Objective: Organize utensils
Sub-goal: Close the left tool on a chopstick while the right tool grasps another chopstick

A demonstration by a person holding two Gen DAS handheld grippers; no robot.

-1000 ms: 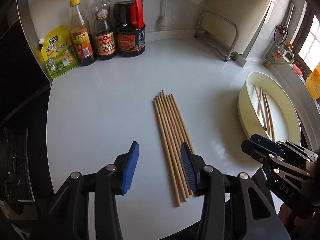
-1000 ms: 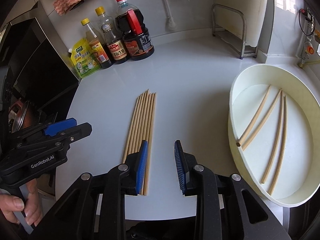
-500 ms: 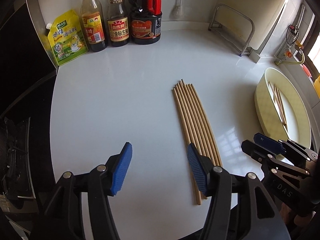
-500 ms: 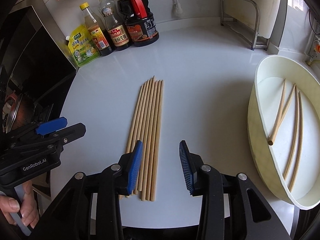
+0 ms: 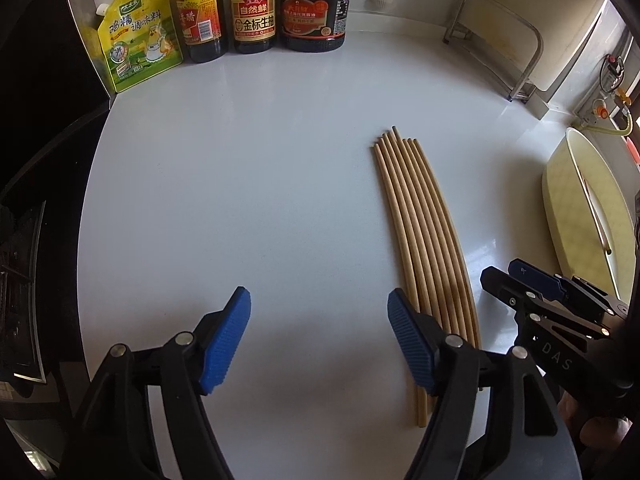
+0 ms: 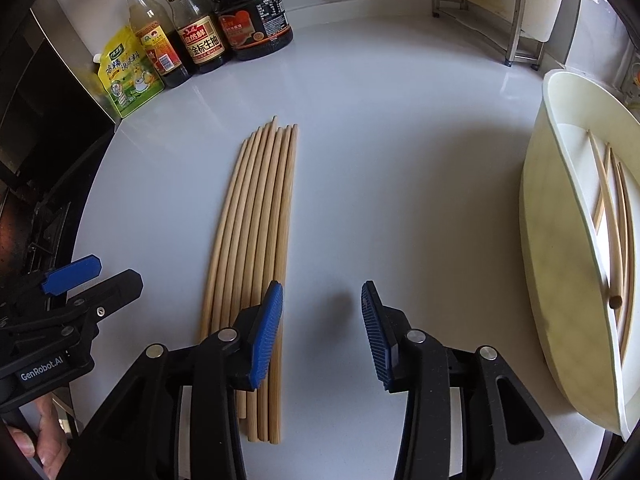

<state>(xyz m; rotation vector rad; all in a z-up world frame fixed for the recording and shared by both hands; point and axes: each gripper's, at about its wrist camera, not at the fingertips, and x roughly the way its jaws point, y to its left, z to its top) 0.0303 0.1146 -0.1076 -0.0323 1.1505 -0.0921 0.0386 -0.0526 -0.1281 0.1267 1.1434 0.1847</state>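
chopsticks (image 6: 256,248) pale wood, flat side-by-side row, left claw (image 5: 318,344) and right claw (image 6: 322,330) opening, empty

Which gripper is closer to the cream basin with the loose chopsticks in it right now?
Right. The right gripper hovers between the chopstick bundle and the cream basin, jaws opening, empty. The left gripper sits on the bundle's far side from the basin, jaws opening, empty.

We see a glossy, smooth white table (image 5: 240,200) carrying matt pale wooden chopsticks (image 5: 420,232). At three o'clock sits a smooth cream plastic basin (image 6: 560,280). At twelve o'clock stand shiny bottles (image 5: 256,8); at one o'clock, a brushed metal rack (image 5: 496,40).
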